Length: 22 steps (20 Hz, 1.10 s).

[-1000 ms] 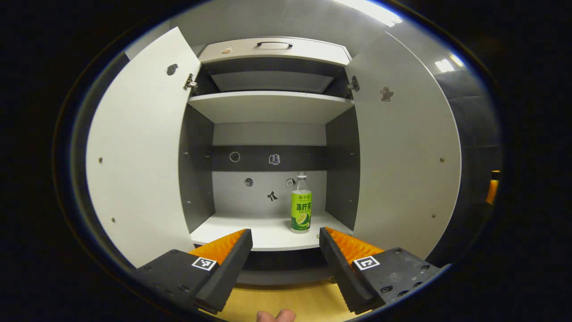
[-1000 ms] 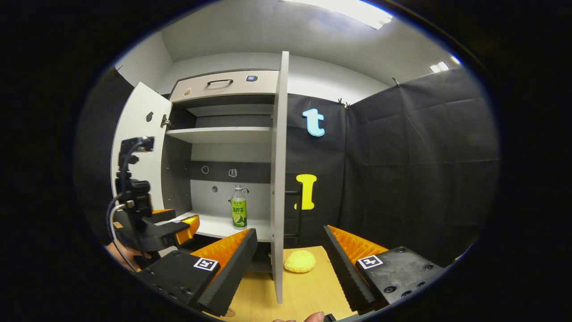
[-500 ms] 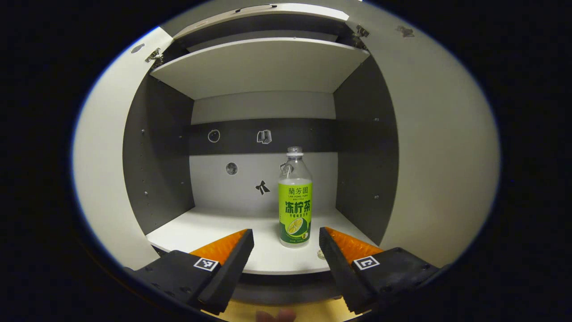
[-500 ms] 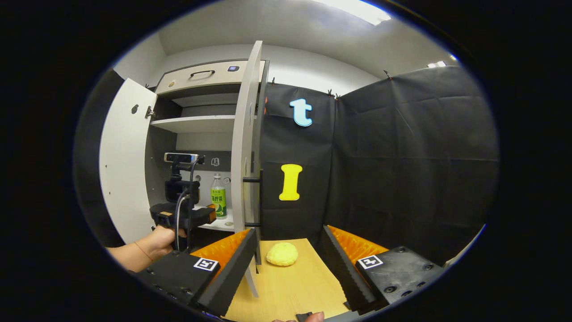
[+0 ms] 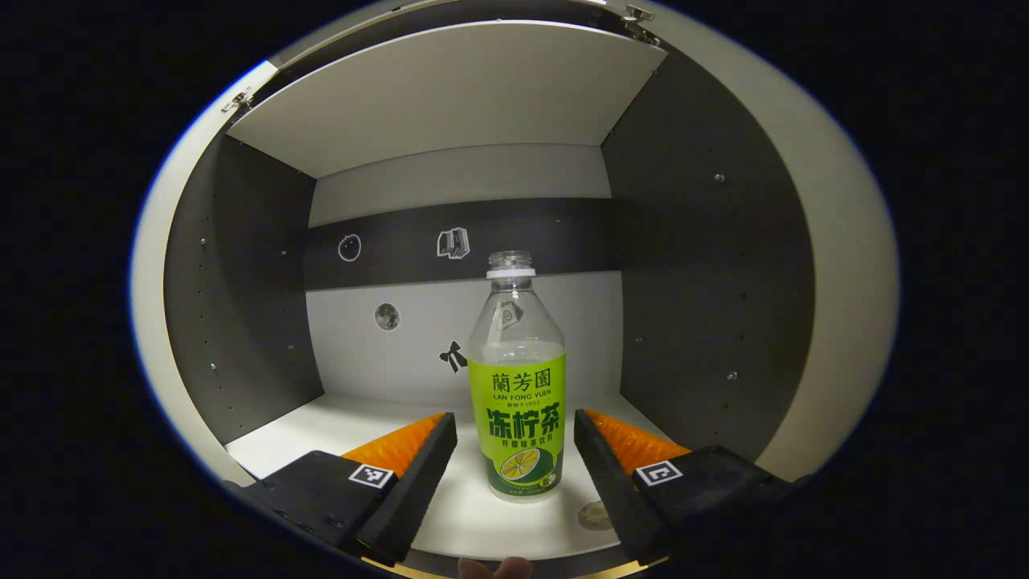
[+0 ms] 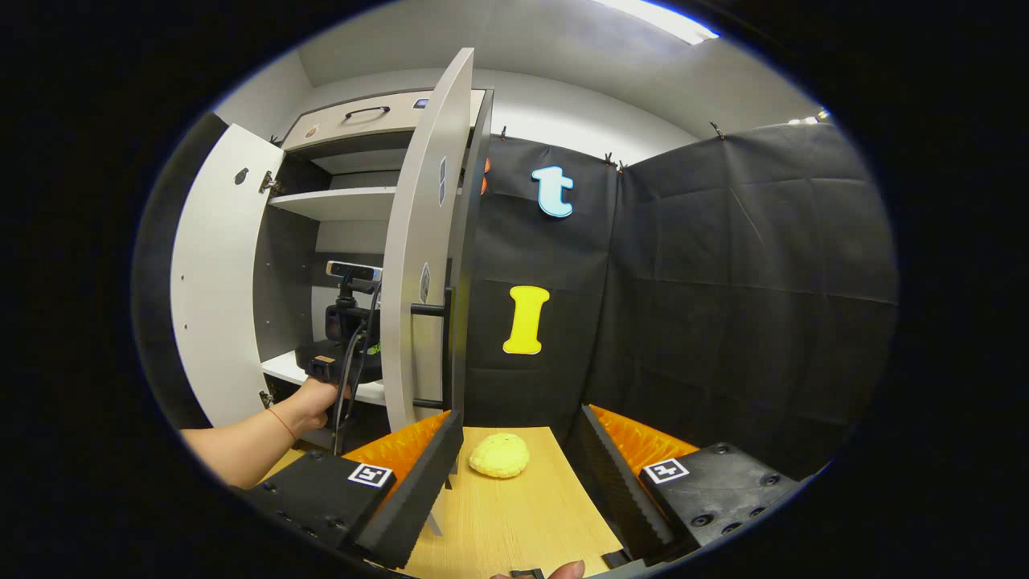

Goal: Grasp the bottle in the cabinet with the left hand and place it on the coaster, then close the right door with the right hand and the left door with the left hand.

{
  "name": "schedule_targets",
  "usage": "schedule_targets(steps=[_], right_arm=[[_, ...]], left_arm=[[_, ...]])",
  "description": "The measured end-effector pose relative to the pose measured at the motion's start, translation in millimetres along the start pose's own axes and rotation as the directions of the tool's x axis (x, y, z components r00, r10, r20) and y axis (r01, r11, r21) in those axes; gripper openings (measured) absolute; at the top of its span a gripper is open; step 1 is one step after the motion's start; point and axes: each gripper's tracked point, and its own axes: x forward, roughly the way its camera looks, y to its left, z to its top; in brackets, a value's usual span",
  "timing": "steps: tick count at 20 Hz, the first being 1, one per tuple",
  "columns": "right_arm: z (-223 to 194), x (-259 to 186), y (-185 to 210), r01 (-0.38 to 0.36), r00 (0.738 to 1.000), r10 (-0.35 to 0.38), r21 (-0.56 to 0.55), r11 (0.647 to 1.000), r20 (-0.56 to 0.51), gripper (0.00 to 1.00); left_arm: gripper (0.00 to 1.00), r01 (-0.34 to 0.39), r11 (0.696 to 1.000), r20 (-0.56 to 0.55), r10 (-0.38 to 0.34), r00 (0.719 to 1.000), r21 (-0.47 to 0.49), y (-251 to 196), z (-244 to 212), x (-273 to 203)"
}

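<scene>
Left gripper view: left claw spread wide, straddling the clear plastic bottle with green label, not touching; bottle upright on the white cabinet shelf, ready for a squeeze. Right gripper view: right claw released, empty, over the wooden worktop near the grey right door, likely waiting; yellow round coaster ahead.

Two hand-held claws, each with a square marker tag on both finger mounts

The left claw and right claw have ridged inner finger faces, dark screwed blocks and black-and-white tags; the left claw's body carries a bar-shaped camera and hanging cables; a thin red wrist string, bare forearm.
</scene>
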Motion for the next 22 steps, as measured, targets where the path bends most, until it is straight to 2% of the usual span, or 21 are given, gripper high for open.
schedule_targets(steps=[6, 8, 12, 17, 22], right_arm=[[-7, 16, 3, -0.033, 0.999, 0.033, -0.022, 0.999, -0.006, 0.97], [-7, 19, 2, -0.034, 0.999, 0.034, -0.015, 0.999, -0.007, 0.97], [-5, 20, 3, -0.03, 1.0, 0.03, -0.009, 1.0, 0.001, 0.97], [5, 12, 17, -0.045, 0.999, 0.045, 0.008, 0.999, 0.021, 0.97], [17, 4, 39, -0.072, 0.996, 0.07, 0.033, 0.997, 0.055, 0.97]], left_arm=[[0.94, -0.036, 0.999, -0.021, 0.036, 0.999, 0.023, -5, -7, 37], [0.8, -0.016, 1.0, -0.016, 0.016, 1.0, -0.004, -8, -7, 38], [0.76, -0.002, 0.999, 0.007, 0.002, 1.0, -0.036, -8, 5, 28], [0.76, 0.02, 0.998, 0.077, -0.015, 0.997, -0.06, 0, 41, -31], [0.76, 0.086, 0.994, 0.146, -0.076, 0.986, -0.062, 14, 62, -125]])
